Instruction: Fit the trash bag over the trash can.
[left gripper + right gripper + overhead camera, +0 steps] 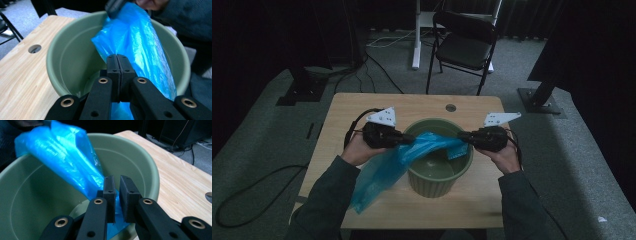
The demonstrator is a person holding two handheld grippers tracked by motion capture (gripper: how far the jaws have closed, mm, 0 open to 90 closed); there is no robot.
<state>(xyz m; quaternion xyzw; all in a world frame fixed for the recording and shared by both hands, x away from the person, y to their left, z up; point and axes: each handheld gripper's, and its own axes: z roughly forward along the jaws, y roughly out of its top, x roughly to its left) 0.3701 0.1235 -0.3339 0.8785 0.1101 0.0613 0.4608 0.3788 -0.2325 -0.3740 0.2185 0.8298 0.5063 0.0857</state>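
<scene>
I hold a gripper in each hand over a round green tub (439, 172) that stands on a light wooden table (362, 107). A thin blue plastic bag (384, 172) is stretched across the tub's open top between my two grippers.

My left gripper (404, 137), at the tub's left rim, has its jaws pressed together on the bag; in the left gripper view (117, 65) the film comes out from between the pads. My right gripper (462, 136), at the tub's right rim, has the other end of the bag between its jaws; in the right gripper view (117, 192) a narrow gap shows between the pads with blue film in it, so the pinch looks loose.

I judge the work, lining the tub with the bag, to be at an early stage. The bag is lifted and held at both ends, but it is bunched into a twisted band, not opened. Most of its length trails out over the tub's left rim and down onto the table toward me. The bag's mouth has yet to be spread, pushed down inside and folded over the rim.

Hard to tell: where the bag's opening is, and whether anything lies in the tub's bottom, which the bag partly covers. The room is dim, and behind the tub stands a dark folding chair (464, 42).
</scene>
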